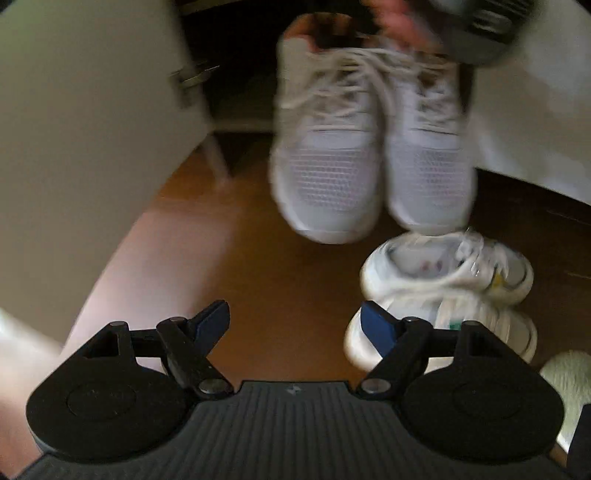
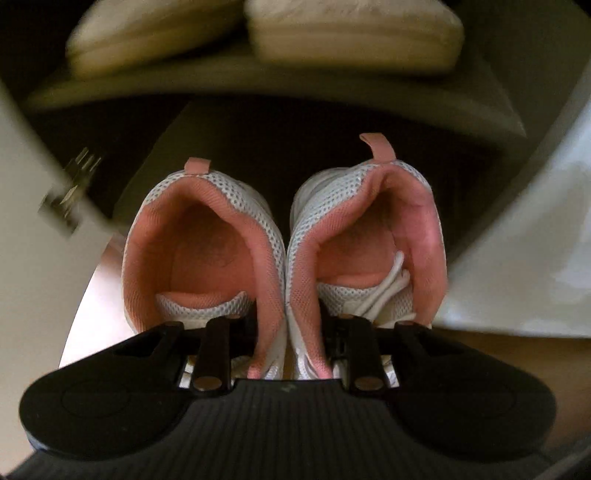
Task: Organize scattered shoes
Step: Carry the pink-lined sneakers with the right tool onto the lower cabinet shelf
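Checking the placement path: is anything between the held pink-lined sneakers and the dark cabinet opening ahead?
Nothing visible blocks it. The right hand-held gripper pinches the pink-lined sneakers together; the dark opening beyond looks bare. Cream shoes sit on the shelf above.

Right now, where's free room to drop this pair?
Free: the dark cabinet bay under the shelf that holds a cream pair, and bare wood floor between the cabinet door and the white sneakers on the floor. Crowded: around those sneakers.
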Demonstrator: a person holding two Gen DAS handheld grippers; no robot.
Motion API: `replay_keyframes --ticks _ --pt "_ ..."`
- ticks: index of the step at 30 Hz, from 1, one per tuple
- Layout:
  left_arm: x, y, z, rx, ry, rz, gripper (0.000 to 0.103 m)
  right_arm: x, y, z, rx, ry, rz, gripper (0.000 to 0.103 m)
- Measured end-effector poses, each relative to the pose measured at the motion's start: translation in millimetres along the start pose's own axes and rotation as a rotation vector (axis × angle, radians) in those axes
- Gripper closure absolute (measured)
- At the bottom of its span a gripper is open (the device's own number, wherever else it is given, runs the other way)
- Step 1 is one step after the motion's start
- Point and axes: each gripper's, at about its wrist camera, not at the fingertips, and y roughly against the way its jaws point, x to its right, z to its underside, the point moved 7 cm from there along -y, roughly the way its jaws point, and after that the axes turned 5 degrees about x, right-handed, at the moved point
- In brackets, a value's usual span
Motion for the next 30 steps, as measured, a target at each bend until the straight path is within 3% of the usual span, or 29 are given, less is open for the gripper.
replay_keyframes --ticks 3,5,8,12,18,22,26,30 --pt "20 -23 -13 0.005 -0.09 0.029 0.022 11 -30 -46 0.002 -0.026 0.023 0.08" --pt "26 -46 -16 0.006 -0.13 0.048 0.022 13 -45 -50 0.002 -0.024 0.028 0.079" --pt "31 -72 -20 0.029 -0.154 0.062 0.022 15 -55 -62 0.1 0.021 0.023 0.077" --pt "31 -96 -21 0.062 -0.184 0.056 0.023 27 -57 -59 0.184 0.07 -0.015 0.073" --pt "32 -103 -21 0.172 -0.262 0.066 0.023 41 -44 -42 0.34 0.127 -0.06 0.068" --pt "38 -109 -15 0.22 -0.348 0.013 0.023 57 -29 -32 0.458 0.124 -0.074 0.059" --pt "37 -109 -17 0.228 -0.292 0.013 0.023 64 -15 -19 0.556 0.129 -0.065 0.05" --pt "35 -105 -21 0.227 -0.207 0.004 0.023 71 -12 -16 0.558 0.155 -0.068 0.048"
